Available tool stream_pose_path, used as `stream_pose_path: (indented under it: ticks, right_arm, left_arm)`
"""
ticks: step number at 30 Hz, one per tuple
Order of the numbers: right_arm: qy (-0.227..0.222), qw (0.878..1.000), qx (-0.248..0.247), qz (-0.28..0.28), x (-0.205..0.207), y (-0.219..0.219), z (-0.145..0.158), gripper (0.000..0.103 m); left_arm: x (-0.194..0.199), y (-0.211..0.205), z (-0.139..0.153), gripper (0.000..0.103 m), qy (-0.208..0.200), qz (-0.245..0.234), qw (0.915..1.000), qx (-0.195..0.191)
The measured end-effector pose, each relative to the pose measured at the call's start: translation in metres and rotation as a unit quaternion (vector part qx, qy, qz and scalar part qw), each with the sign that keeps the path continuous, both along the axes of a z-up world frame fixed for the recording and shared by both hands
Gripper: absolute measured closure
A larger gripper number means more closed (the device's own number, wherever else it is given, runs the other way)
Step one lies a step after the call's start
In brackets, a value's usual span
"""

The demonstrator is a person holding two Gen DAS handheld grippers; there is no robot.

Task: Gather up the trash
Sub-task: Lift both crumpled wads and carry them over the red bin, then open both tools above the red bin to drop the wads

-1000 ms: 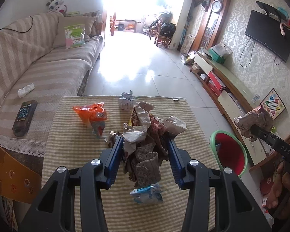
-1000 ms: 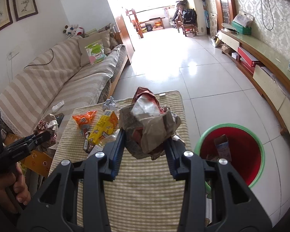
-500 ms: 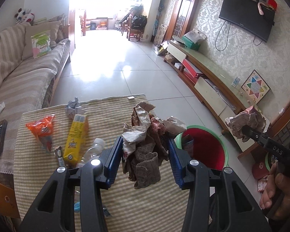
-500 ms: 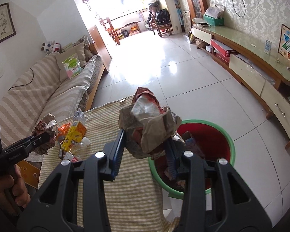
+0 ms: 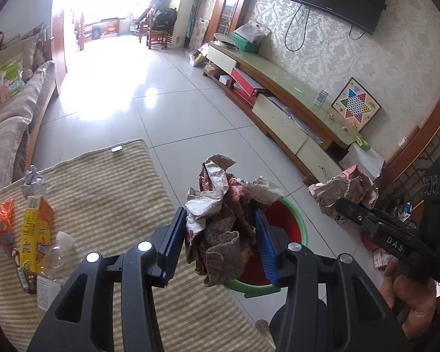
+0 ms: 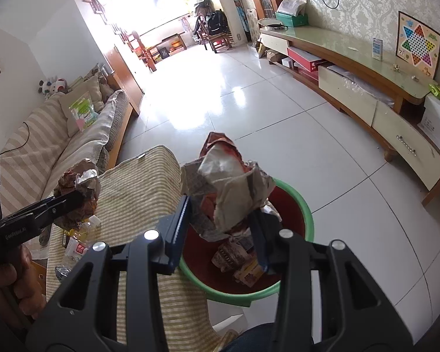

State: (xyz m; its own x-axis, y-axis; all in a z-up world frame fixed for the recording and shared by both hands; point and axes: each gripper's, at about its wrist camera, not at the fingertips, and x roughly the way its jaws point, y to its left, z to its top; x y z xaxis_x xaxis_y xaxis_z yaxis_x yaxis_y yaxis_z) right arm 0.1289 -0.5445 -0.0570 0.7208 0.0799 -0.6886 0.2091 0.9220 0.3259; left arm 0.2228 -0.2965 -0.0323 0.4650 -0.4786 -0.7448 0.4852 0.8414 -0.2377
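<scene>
I am in a living room with pale floor tiles, a striped sofa on my left, a long low TV cabinet on my right, and in front of me a table under a striped cloth (image 5: 108, 193). Just past the table's right edge a green-rimmed red bin (image 6: 293, 205) stands on the floor, some packets already lying in it. My right gripper (image 6: 223, 220) is clamped on a crumpled paper bag (image 6: 228, 187), and from its camera the wad hangs directly over the bin's mouth, so I judge a plain release would drop it inside. My left gripper (image 5: 220, 231) is pinched on a second wad of crumpled wrappers (image 5: 220, 205); in its own view the bin (image 5: 290, 223) sits just to the right and a little ahead, with the table's edge below the left finger. So the right hand is the nearer one and looks placed to let go first, while the left, I judge, needs to carry a bit further rightward before opening, or its scraps could land on the cloth or rim. Left on the cloth are an orange snack packet (image 5: 1, 223), a yellow carton (image 5: 33, 231) and a clear plastic bottle (image 5: 57, 252).
</scene>
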Motion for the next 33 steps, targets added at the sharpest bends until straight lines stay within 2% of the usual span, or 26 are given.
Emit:
stream_pose_path:
  ticks: [5,8,16,23,27,31,33]
  right_arm:
    - [0.005,1.0,0.006,-0.009,-0.004,-0.012,-0.008,0.064]
    - [0.01,1.0,0.006,-0.01,-0.003,-0.015,-0.013,0.064]
    - [0.019,1.0,0.018,-0.006,0.002,-0.021,-0.025,0.064]
    - [0.022,1.0,0.007,-0.004,0.005,-0.024,-0.029,0.065]
    - [0.025,1.0,0.01,-0.007,0.004,-0.028,-0.033,0.064]
    - [0.029,0.999,0.013,-0.006,0.006,-0.03,-0.039,0.064]
    - [0.03,0.999,0.014,-0.005,0.007,-0.03,-0.04,0.064]
  left_arm:
    - [0.005,-0.032,-0.013,0.059,0.025,-0.029,0.9992,-0.014]
    - [0.004,-0.049,-0.021,0.059,0.032,-0.042,0.9986,-0.008]
    - [0.008,-0.068,-0.032,0.059,0.046,-0.054,0.9975,-0.001]
    - [0.013,-0.08,-0.036,0.058,0.057,-0.06,0.9965,-0.007]
    - [0.015,-0.085,-0.037,0.051,0.06,-0.06,0.9964,-0.008]
    - [0.018,-0.085,-0.038,0.05,0.068,-0.061,0.9956,-0.018]
    - [0.02,-0.084,-0.038,0.041,0.074,-0.06,0.995,-0.029]
